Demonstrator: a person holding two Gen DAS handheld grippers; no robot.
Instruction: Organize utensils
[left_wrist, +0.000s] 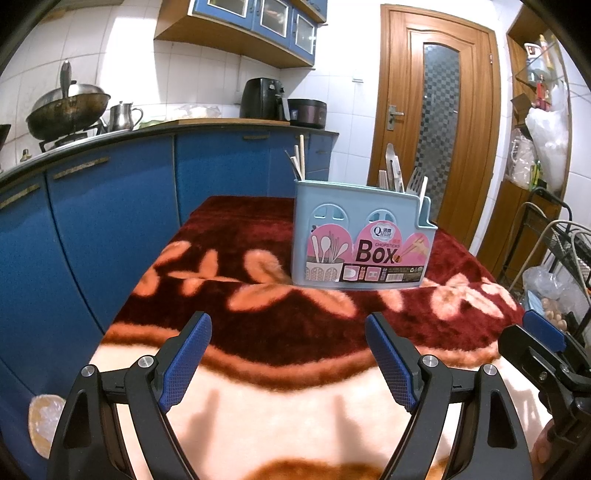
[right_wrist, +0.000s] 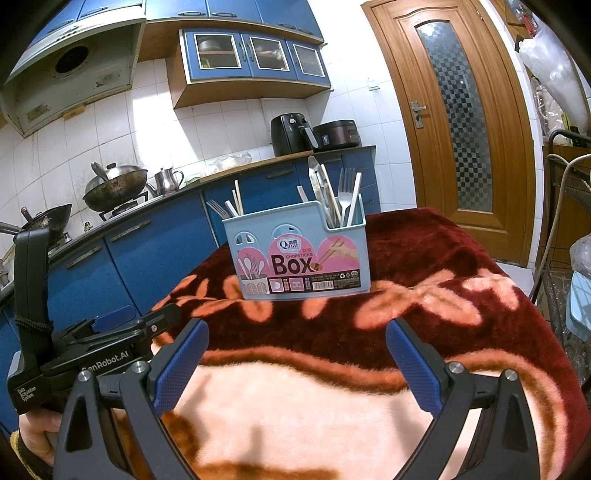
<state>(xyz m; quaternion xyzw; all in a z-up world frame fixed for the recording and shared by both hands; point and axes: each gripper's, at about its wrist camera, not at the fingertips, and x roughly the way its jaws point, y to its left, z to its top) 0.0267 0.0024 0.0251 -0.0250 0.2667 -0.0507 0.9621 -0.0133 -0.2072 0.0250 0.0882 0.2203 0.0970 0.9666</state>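
A light blue chopstick box (left_wrist: 360, 236) with a pink "Box" label stands upright on the red flowered blanket (left_wrist: 280, 325); it also shows in the right wrist view (right_wrist: 299, 254). Forks, chopsticks and spoons (right_wrist: 338, 195) stand in its right compartment, and chopsticks and a fork (right_wrist: 231, 206) in its left. My left gripper (left_wrist: 288, 332) is open and empty, low over the blanket in front of the box. My right gripper (right_wrist: 297, 339) is open and empty, also in front of the box. Each gripper shows at the edge of the other's view.
Blue kitchen cabinets (left_wrist: 110, 221) with a stove and wok (left_wrist: 68, 107) run along the left. A wooden door (left_wrist: 439, 122) stands behind the table. A wire rack with bags (left_wrist: 561, 266) is at the right.
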